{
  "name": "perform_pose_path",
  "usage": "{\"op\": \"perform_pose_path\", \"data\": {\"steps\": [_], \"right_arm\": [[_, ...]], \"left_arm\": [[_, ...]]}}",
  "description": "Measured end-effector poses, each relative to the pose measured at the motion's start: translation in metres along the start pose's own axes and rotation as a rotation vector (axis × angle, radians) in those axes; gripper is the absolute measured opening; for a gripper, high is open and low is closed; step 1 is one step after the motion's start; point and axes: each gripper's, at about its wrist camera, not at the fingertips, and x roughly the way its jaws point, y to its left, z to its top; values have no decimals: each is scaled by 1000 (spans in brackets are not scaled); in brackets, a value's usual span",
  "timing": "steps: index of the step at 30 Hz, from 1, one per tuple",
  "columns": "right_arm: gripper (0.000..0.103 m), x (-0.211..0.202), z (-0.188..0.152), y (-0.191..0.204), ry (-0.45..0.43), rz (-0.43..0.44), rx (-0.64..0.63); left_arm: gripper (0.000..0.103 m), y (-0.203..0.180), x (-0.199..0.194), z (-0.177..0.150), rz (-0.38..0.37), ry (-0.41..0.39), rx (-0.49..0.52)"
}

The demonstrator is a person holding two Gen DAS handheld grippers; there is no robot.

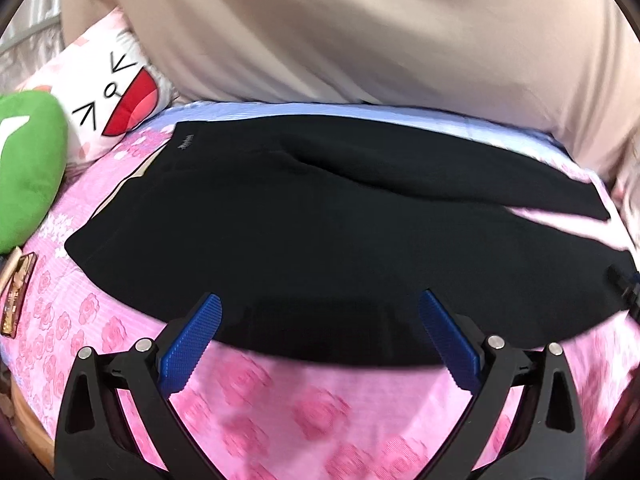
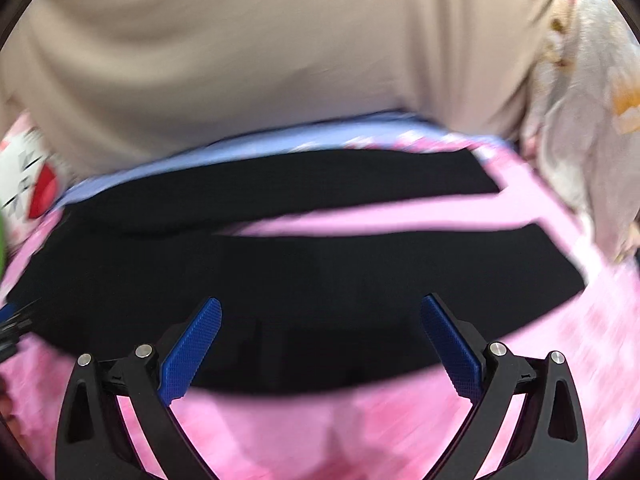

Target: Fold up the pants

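Observation:
Black pants lie spread flat on a pink rose-print bedsheet, waistband to the left, the two legs running right with a pink gap between them. My left gripper hangs open over the pants' near edge by the waist part, blue fingertips wide apart with nothing between them. Over the near leg, my right gripper is open as well and holds nothing. Its tip shows at the right edge of the left wrist view. Both views are motion-blurred.
A person in a beige top stands close behind the far bed edge. A white cartoon-face pillow and a green plush lie at the left. A small card-like packet lies on the sheet. Pale floral fabric hangs at the right.

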Motion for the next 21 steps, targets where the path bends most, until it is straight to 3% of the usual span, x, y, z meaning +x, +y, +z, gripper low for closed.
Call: {"op": "perform_pose_path", "data": {"steps": [5,8,10,15,18,19,21], "right_arm": [[98,78,81,-108,56,17,97],[98,132,116,-146,97,-44,70],[98,160,132,-159,114,-104,23],[98,219,164,-188,178,-46,53],[96,243,169,-194,224,-10,75],[94,248,169,-194,235,-3,75],[78,255,170,-190,234,-24,47]], "left_arm": [[97,31,16,29,-14,-28,-90],[97,45,27,50,56,-50,-108],[97,55,32,66,110,-68,-102],[98,86,51,116,217,-116,-89],[98,121,85,156,225,-73,-140],[98,133,96,166,230,-56,-166],[98,155,119,184,245,-39,-211]]}}
